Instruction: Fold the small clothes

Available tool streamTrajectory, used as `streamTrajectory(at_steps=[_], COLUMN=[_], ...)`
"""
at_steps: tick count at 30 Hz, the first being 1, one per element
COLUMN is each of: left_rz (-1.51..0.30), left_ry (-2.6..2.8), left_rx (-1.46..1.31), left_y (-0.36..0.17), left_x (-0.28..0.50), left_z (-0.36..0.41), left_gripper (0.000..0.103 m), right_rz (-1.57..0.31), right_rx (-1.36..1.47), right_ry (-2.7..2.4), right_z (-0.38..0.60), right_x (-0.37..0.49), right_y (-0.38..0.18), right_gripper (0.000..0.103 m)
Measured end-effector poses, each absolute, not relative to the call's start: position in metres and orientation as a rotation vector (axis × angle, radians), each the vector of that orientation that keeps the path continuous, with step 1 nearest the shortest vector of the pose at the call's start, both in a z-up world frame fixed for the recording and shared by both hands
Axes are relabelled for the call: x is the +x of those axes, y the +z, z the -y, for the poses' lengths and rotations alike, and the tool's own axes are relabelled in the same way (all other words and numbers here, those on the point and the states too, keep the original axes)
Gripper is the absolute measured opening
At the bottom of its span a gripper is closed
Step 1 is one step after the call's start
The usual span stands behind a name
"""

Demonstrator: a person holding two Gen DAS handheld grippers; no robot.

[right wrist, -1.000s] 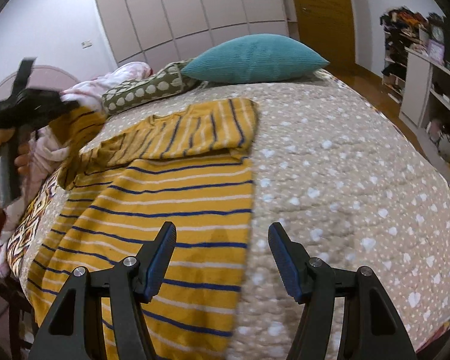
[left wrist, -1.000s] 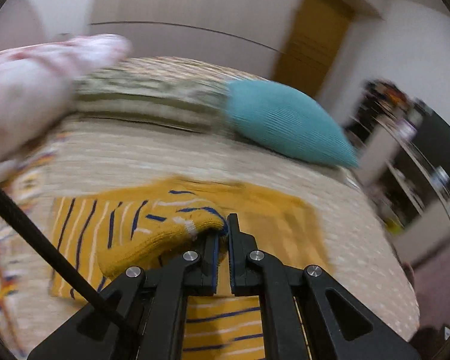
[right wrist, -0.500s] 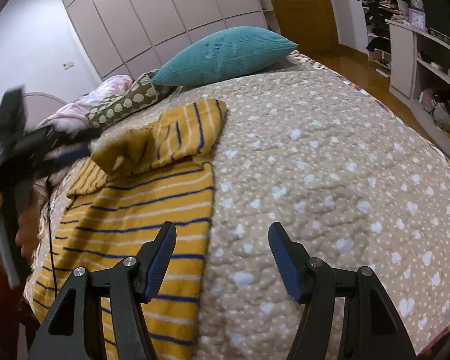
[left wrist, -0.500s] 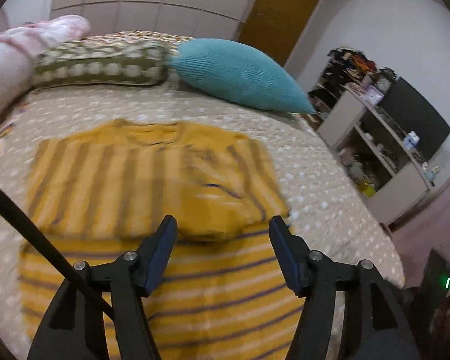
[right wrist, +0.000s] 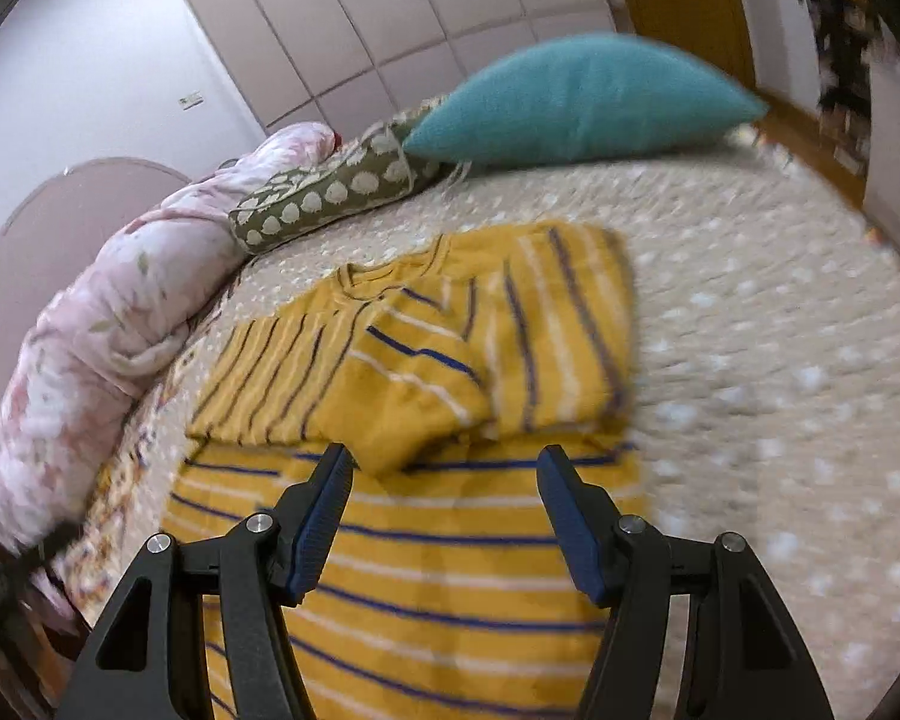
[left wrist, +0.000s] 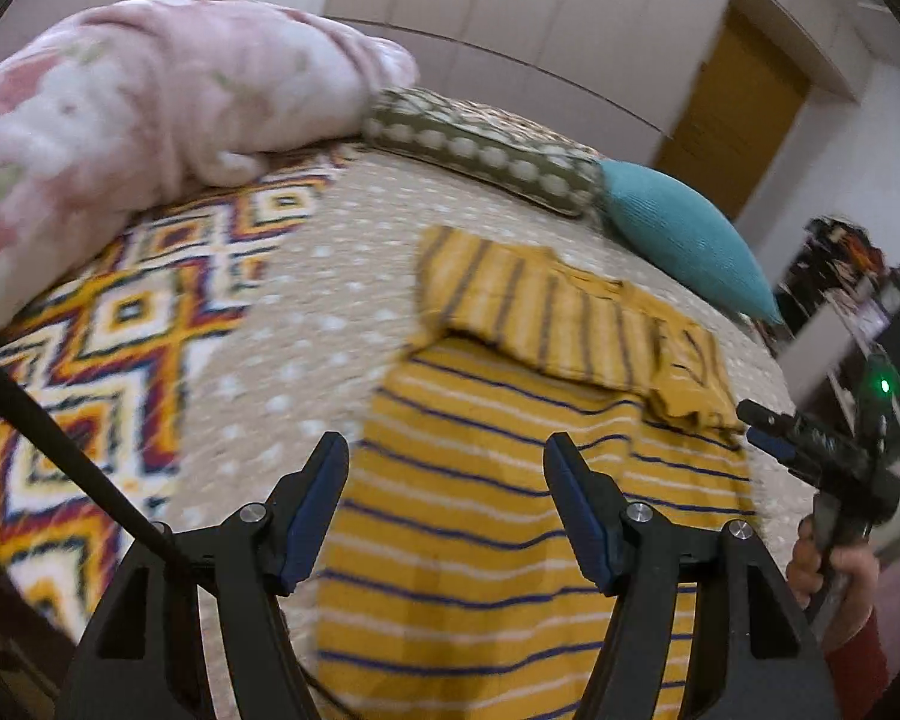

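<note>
Jaws of the left gripper (left wrist: pixel 444 504) had just been opening and stood spread over the shirt (left wrist: pixel 510 516), with nothing between the blue pads. Jaws of the right gripper (right wrist: pixel 441 516) were spread too, above the same shirt (right wrist: pixel 426 570) and pinching nothing. The one shirt, soft yellow knit with thin blue and white stripes, lay flat on the bed (right wrist: pixel 780 390), both sleeves folded in across its chest. The bed's beige quilt was dotted white. At its head edge lay three cushions: a teal ribbed pillow (right wrist: pixel 576 96), an olive spotted bolster (right wrist: pixel 330 198) and a pink floral roll (right wrist: pixel 102 330).
</note>
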State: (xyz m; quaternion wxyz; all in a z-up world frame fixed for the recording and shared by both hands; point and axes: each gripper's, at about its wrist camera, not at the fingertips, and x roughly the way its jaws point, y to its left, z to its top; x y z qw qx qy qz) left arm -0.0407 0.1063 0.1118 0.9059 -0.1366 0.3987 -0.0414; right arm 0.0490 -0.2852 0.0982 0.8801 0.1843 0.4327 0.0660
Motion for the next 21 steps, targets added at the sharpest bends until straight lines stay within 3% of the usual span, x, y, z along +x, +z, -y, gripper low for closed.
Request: streamTrajectory(at_steps=[3, 11, 18, 20, 21], left_rz=[-0.801, -0.841, -0.741, -0.71, -0.69], left_ry=[-0.026, -0.025, 0.164, 0.256, 0.314], left_rx=[-0.231, -0.205, -0.13, -0.11, -0.113], left_y=[0.107, 0.099, 0.156, 0.175, 0.188], left_x=[-0.056, -0.083, -0.123, -0.135, -0.143], left_z=[-0.11, -0.114, -0.164, -0.186, -0.203], left_gripper=[0.066, 0.066, 0.066, 0.069, 0.074], right_rz=[-0.953, -0.876, -0.872, -0.894, -0.909], right_rx=[0.406, -0.022, -0.021, -0.008, 0.005], right_ry=[0.138, 0.221, 0.201, 0.178, 0.188], right_z=[0.273, 0.197, 0.184, 0.184, 0.186], right_x=[0.064, 0.053, 0.087, 0.098, 0.102], right_y=[0.086, 0.09, 0.079, 0.071, 0.068], right_gripper=[0.069, 0.069, 0.069, 0.052, 0.03])
